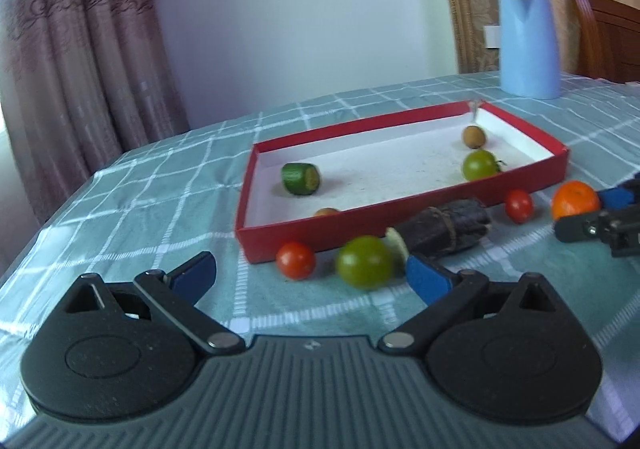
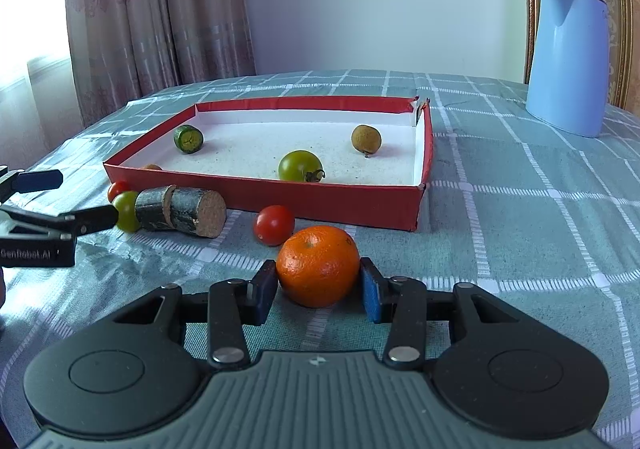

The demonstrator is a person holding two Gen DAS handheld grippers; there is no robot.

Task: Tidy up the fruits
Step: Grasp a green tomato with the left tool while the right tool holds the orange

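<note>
Your daylight enters from the left, past the curtain [image 2: 160,9]. Expect motion blur in the left wrist view, sharper focus in the right, and fisheye bending at edges.

The right gripper [image 2: 319,285] squeezes the orange [image 2: 318,265] just in front of the red box [image 2: 332,199]; a red tomato [image 2: 273,225] sits between them.

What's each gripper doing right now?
Left gripper: open, holding nothing, a green tomato just ahead.
Right gripper: closed on the orange, which sits on the tablecloth.
</note>
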